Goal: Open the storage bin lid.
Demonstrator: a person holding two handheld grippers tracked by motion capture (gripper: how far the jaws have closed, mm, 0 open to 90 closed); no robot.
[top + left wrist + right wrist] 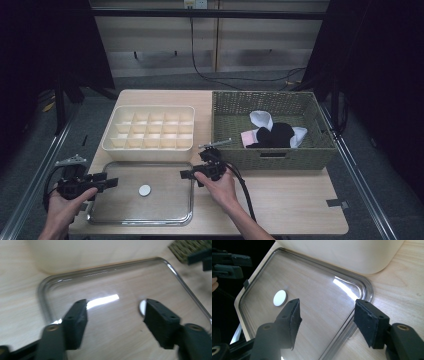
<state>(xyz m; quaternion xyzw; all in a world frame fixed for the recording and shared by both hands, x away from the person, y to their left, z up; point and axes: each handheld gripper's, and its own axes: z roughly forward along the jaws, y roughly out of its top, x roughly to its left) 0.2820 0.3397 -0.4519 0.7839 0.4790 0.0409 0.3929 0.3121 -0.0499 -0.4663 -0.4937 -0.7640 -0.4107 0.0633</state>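
Dim, dark surround in high view; table [280, 200] lit from above, soft shadows. Bright glare streaks on clear lid [105, 301] in both gripper views. Motion blur across left gripper view; right gripper view sharper, jaws soft.

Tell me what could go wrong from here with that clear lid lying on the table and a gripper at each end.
1. The clear lid lies flat on the table, so the left gripper and right gripper, both open with nothing between their jaws, may struggle to get under its thin rim and slip off.
2. Its near edge sits close to the table's front edge; a push could slide it off.
3. The compartment box sits right behind it, so lifting unevenly could knock the lid against it.
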